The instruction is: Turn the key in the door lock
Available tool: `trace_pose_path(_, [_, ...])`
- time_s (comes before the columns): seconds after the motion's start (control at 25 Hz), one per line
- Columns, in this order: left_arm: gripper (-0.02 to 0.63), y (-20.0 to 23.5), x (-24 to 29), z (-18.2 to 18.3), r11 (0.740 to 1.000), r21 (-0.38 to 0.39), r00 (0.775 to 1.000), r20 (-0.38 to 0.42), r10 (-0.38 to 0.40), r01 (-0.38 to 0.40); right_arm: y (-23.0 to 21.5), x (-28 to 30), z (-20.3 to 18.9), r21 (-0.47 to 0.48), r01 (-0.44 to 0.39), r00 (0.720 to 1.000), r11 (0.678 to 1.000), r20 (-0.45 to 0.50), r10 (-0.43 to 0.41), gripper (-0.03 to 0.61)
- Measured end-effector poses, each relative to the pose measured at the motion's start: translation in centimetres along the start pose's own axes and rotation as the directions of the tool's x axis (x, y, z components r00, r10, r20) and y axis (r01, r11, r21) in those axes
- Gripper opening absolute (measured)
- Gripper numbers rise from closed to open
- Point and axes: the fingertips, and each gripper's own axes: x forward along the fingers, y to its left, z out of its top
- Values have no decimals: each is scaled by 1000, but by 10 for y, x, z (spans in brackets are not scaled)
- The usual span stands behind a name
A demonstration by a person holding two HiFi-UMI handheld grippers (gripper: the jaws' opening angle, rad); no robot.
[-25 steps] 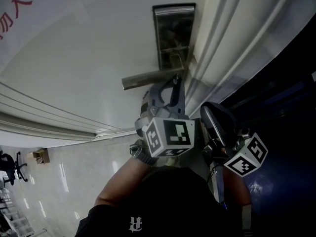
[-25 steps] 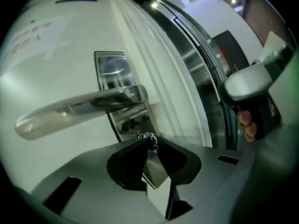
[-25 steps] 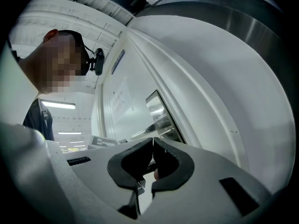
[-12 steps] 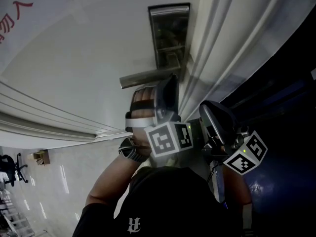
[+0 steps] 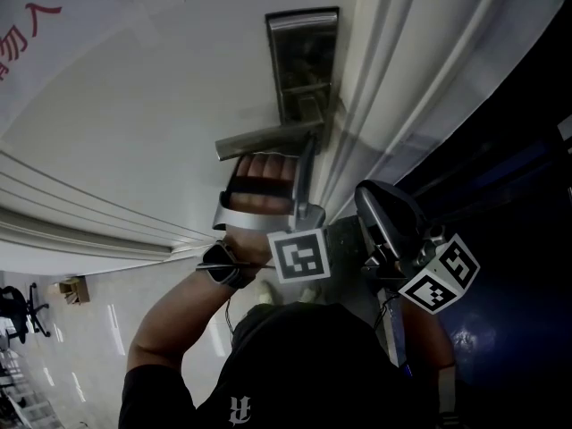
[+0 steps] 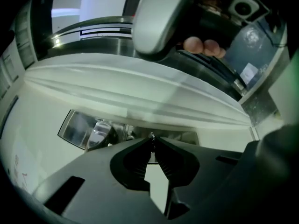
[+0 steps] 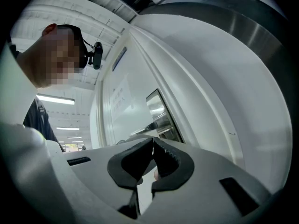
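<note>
The steel lock plate point(image 5: 302, 61) sits on the white door point(image 5: 152, 105), with its lever handle point(image 5: 268, 138) pointing left. My left gripper point(image 5: 309, 143) reaches up to the plate just under the lever, rolled onto its side. In the left gripper view its jaws have just been closing, and the left gripper point(image 6: 152, 137) pinches a small metal key point(image 6: 151, 135) at its tips, beside the lock plate point(image 6: 74, 126). My right gripper point(image 5: 380, 208) hangs back by the door frame. In its own view the right gripper point(image 7: 152, 143) is shut and holds nothing.
The white door frame mouldings point(image 5: 402, 70) run along the right of the lock. A dark blue surface point(image 5: 509, 239) lies beyond the frame. The glossy floor point(image 5: 89, 320) shows at the lower left, with an office chair point(image 5: 20, 298) far off.
The left gripper has rolled about its own axis at the lock: its marker cube has turned and the hand's strap side now faces up. The right gripper stays where it was.
</note>
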Motion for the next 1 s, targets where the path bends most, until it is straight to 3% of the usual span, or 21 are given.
trace_pose_path(0.24, [21,2,0,2,982,191,1000,23,6,-11,4,3,-5,-19,10,1000,1000,-11,-10,16])
trace_pose_path(0.48, [21,0,0,1,973,228,999,52,11,-22,8,4,-8,-26,26,1000,999,-14,-27,17])
trace_pose_path(0.8, [23,-2,-24,5,988,149,987,161,1,-25,12,12,-13,-31,48,999,998,-14,-49,16])
trace_pose_path(0.92, [23,0,-38,7,999,49,975,222,11,-23,13,17,-15,-43,65,998,997,-19,-66,15])
trace_pose_path(1.0, [21,2,-48,7,998,-63,966,259,9,7,15,21,-17,-58,77,997,995,-24,-79,15])
